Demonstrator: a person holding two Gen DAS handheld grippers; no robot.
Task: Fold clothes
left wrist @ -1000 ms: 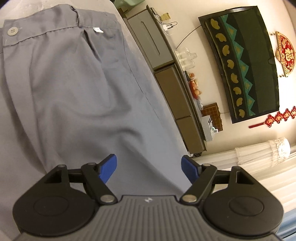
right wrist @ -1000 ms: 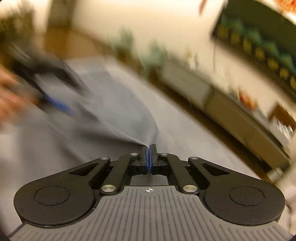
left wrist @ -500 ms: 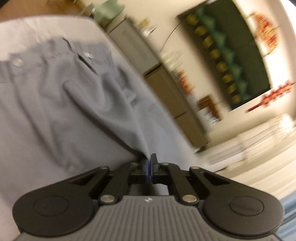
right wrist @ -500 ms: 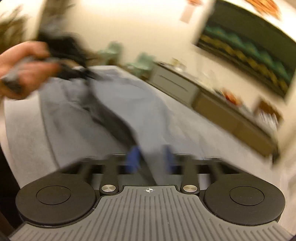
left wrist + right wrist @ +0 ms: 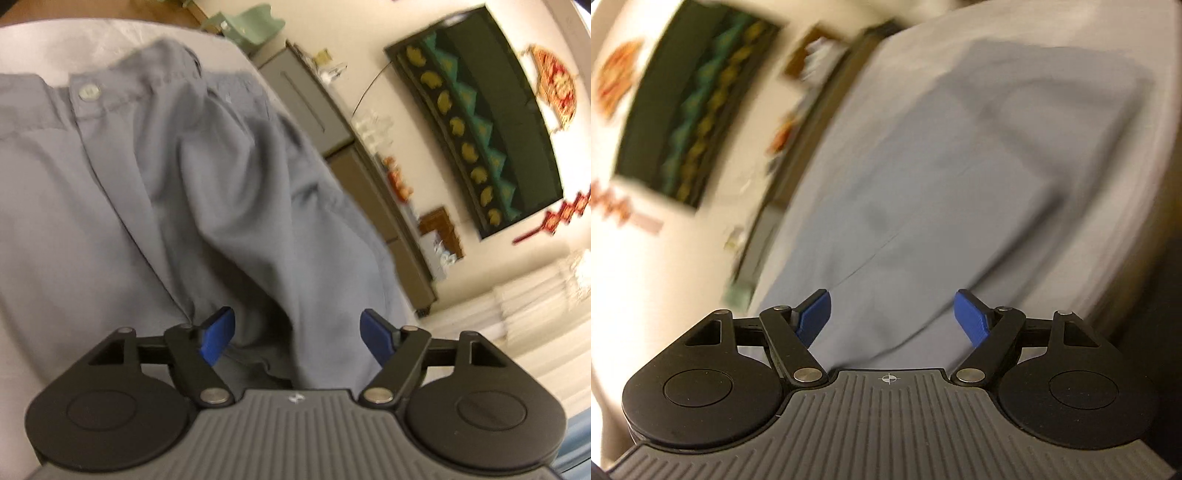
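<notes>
The grey trousers [image 5: 155, 206] lie on the pale worktop [image 5: 74, 40], waistband away from the left claw [image 5: 297, 334], with 1 white button [image 5: 88, 91] on the band near its far edge. The left claw stands with its 2 blue pads spread apart and grips nothing; a raised hump of cloth runs from the waistband down to the gap between them and over the claw's nose, so the cloth touches or nearly touches it. To the right of that hump the fabric slopes off toward the worktop's edge. In the right wrist view the right claw [image 5: 892, 315] is likewise spread wide and empty, hovering just above a flatter stretch of the trousers [image 5: 923, 177], where a squarer panel with a straight edge seems to lie over the rest, though blur makes the layers hard to read. My judgement is that both claws are between grips: the hump fits either a fold just laid and let go or slack cloth about to be picked up, and the frames do not settle which. Whatever grip follows needs a pinch on an edge or corner, not on the loose hump, and the hump wants flattening if the layers are to sit square. Beyond the trousers, to the right, a low cabinet [image 5: 373, 206] carrying small items lines the wall under a dark hanging [image 5: 491, 110]; nothing rests on the cloth to block the claws.
</notes>
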